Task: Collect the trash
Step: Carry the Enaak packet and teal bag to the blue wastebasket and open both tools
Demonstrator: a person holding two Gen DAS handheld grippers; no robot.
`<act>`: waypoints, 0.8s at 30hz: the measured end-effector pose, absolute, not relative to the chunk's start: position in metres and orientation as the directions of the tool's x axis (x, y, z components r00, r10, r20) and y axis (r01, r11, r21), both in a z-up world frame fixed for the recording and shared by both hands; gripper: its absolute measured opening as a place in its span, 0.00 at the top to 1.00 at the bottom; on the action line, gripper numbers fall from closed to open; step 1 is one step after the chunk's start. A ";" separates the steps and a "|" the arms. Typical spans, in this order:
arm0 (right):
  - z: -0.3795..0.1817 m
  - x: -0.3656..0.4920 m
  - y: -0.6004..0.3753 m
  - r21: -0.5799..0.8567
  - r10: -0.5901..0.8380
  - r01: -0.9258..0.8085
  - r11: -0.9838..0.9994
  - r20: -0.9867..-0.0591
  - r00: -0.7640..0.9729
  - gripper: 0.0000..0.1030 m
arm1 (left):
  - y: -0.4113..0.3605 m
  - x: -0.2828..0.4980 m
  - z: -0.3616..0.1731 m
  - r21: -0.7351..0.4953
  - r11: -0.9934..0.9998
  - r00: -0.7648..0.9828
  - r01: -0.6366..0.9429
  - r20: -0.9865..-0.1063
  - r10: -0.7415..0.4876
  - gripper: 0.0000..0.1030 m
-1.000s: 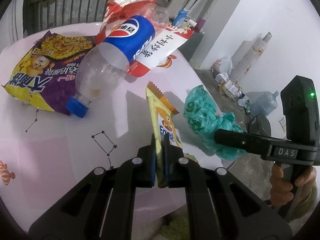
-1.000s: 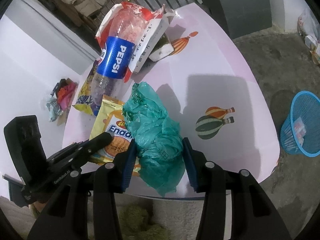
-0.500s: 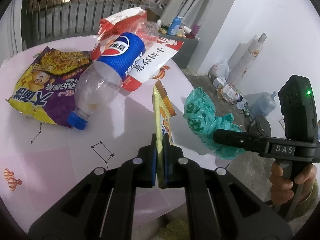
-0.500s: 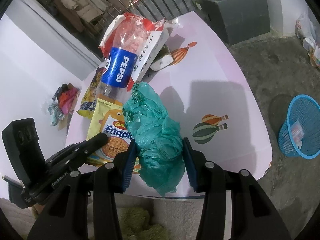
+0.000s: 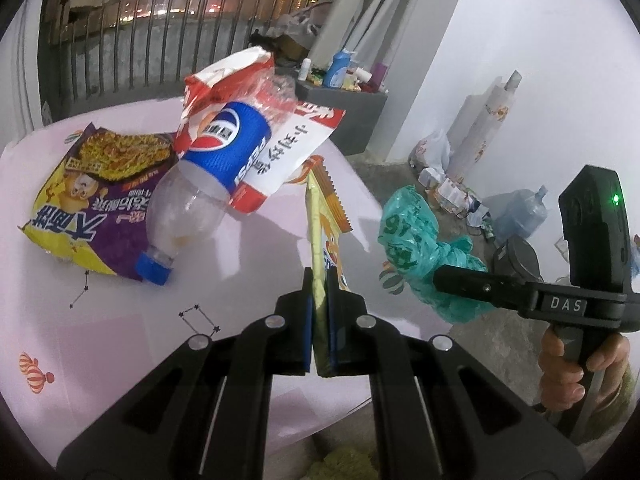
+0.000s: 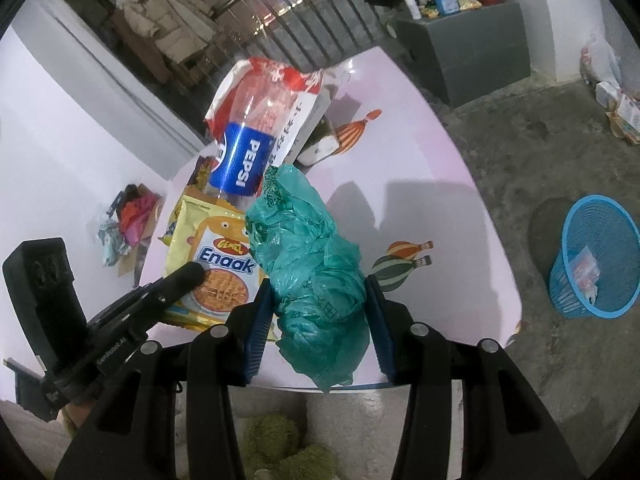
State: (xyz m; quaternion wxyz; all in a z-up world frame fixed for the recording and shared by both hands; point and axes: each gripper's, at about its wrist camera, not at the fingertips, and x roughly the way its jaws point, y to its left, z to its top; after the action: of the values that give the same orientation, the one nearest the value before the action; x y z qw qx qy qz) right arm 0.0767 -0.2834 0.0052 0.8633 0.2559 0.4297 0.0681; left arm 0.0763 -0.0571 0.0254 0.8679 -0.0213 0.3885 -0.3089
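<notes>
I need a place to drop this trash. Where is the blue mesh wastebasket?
In the right wrist view the blue mesh wastebasket stands on the concrete floor at the far right, beyond the pink table edge.

purple snack bag (image 5: 86,196) partly hidden under pepsi bottle (image 5: 208,184) — print blurred.

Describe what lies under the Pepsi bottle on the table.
The Pepsi bottle lies across a purple snack bag and a red-white wrapper. What lies beneath those wrappers is hidden.
</notes>
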 end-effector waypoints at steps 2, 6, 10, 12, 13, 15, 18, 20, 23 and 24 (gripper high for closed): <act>0.008 0.072 -0.288 0.502 0.326 0.112 0.858 -0.699 0.637 0.57 | -0.059 0.077 0.029 -0.287 0.800 0.503 0.527 -0.654 -0.565 0.96; 0.016 0.058 -0.304 0.506 0.288 0.146 0.850 -0.679 0.676 0.57 | -0.067 0.077 0.037 -0.299 0.779 0.487 0.551 -0.643 -0.591 0.96; 0.021 0.038 -0.328 0.514 0.234 0.201 0.834 -0.660 0.714 0.57 | -0.084 0.075 0.045 -0.297 0.751 0.467 0.590 -0.634 -0.617 0.96; 0.023 0.027 -0.340 0.517 0.202 0.234 0.823 -0.651 0.731 0.57 | -0.094 0.075 0.049 -0.296 0.736 0.455 0.609 -0.630 -0.630 0.96; 0.024 0.020 -0.349 0.520 0.181 0.255 0.815 -0.646 0.741 0.57 | -0.101 0.075 0.052 -0.299 0.724 0.444 0.621 -0.627 -0.640 0.96; 0.025 0.004 -0.367 0.531 0.139 0.299 0.793 -0.635 0.760 0.57 | -0.115 0.075 0.057 -0.297 0.701 0.424 0.648 -0.624 -0.656 0.96; 0.024 -0.018 -0.393 0.550 0.084 0.357 0.755 -0.622 0.779 0.57 | -0.140 0.077 0.065 -0.293 0.661 0.388 0.691 -0.622 -0.680 0.96; 0.021 -0.037 -0.413 0.562 0.037 0.407 0.720 -0.617 0.786 0.57 | -0.158 0.077 0.068 -0.290 0.636 0.362 0.715 -0.625 -0.692 0.96; 0.011 -0.066 -0.443 0.579 -0.030 0.489 0.653 -0.625 0.780 0.57 | -0.194 0.077 0.071 -0.282 0.586 0.308 0.759 -0.638 -0.706 0.96; 0.006 -0.074 -0.452 0.585 -0.047 0.513 0.629 -0.629 0.776 0.57 | -0.211 0.077 0.070 -0.286 0.560 0.271 0.777 -0.651 -0.709 0.96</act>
State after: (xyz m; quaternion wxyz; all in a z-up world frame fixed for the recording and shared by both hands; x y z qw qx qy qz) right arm -0.0740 -0.4522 0.0059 0.8539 0.3984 0.2920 -0.1640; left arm 0.0771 -0.2108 0.0698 0.7960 0.0448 0.3826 -0.4668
